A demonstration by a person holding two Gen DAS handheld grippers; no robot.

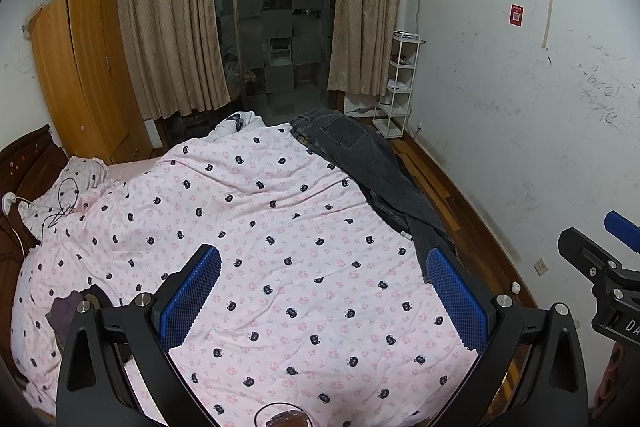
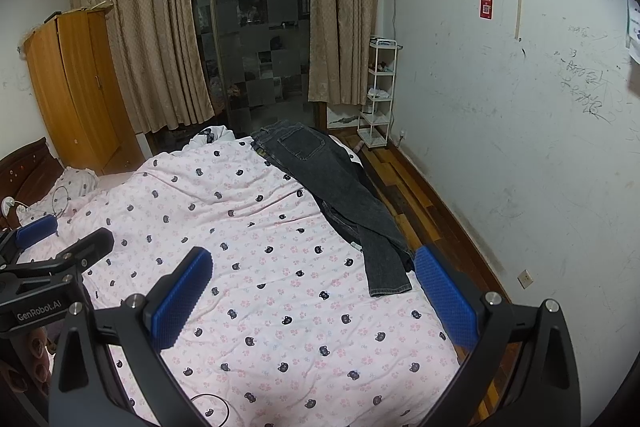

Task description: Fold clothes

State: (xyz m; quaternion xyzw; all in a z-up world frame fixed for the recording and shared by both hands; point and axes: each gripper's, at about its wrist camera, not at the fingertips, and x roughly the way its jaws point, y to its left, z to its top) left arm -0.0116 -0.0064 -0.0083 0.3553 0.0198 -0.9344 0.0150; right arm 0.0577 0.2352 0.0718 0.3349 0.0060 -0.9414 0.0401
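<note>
Both claws hang over the bed (image 1: 280, 267), each with its two blue-padded fingers spread wide apart and nothing between them. The left claw (image 1: 322, 289) hovers above the pink duvet (image 1: 260, 211) printed with small dark bear heads; the right claw (image 2: 314, 291) hovers over the same duvet, just to the left claw's right.

One pair of dark grey jeans (image 2: 340, 195) lies ahead of the right claw and a little to its right, along the bed's right edge, waist at the far end with one back pocket showing and a leg hem nearest the claw, just beyond its right finger (image 2: 444, 291). From the left claw the jeans (image 1: 376, 171) sit ahead and to the right, beyond its right finger.

Far ahead hang two brown curtains (image 1: 168, 15) either side of one dark glass door (image 1: 276, 15). One wooden wardrobe (image 1: 84, 75) stands ahead-left, one white shelf rack (image 2: 378, 91) ahead-right. One pillow (image 1: 76, 175) lies far left.
</note>
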